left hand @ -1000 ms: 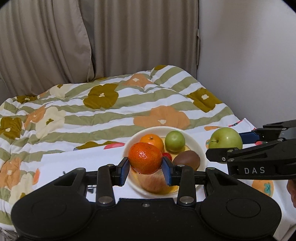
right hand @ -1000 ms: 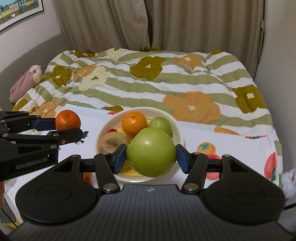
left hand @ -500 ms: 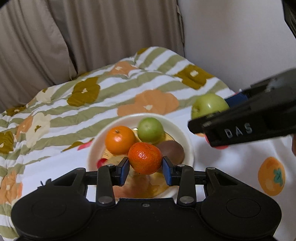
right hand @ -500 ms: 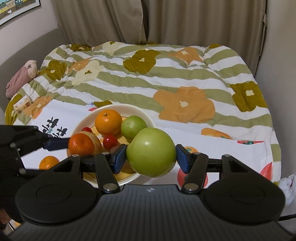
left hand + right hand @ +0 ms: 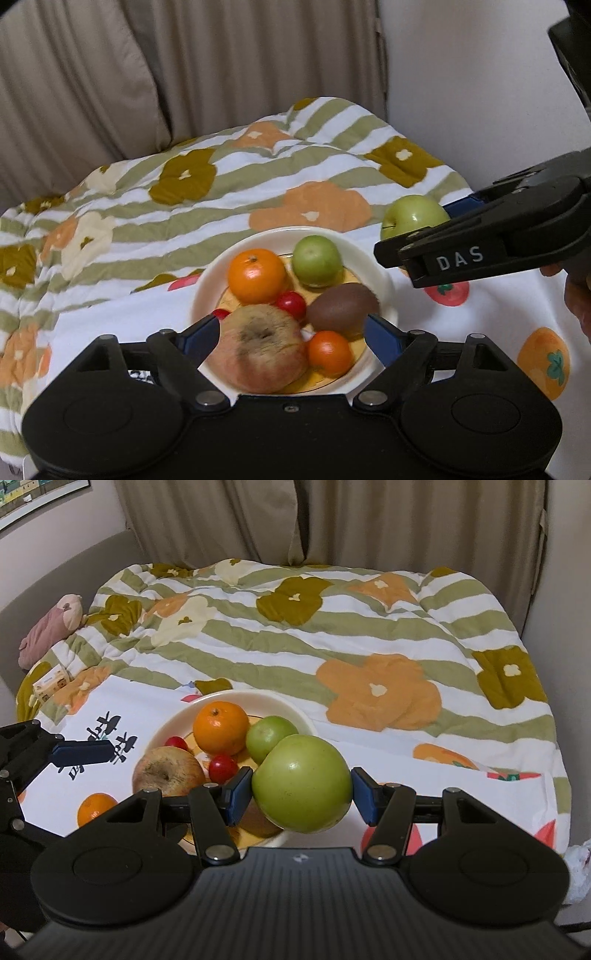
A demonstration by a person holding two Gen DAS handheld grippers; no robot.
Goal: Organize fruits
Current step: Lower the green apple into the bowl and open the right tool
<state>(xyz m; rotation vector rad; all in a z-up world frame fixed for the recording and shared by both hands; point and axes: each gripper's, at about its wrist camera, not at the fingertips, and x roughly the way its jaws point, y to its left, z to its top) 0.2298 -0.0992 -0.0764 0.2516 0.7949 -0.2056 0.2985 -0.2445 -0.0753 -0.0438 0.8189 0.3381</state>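
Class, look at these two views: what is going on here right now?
A person with a gripper in each hand is gathering fruit into a white bowl on a bed. The left gripper is open above the bowl, with a small mandarin lying in the bowl between its fingers beside a wrinkled apple. The right gripper is shut on a large green apple, held at the bowl's right edge and not yet set down.

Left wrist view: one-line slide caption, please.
Left tongs open over the bowl, small mandarin lying inside; right tongs hold a green apple beside it.
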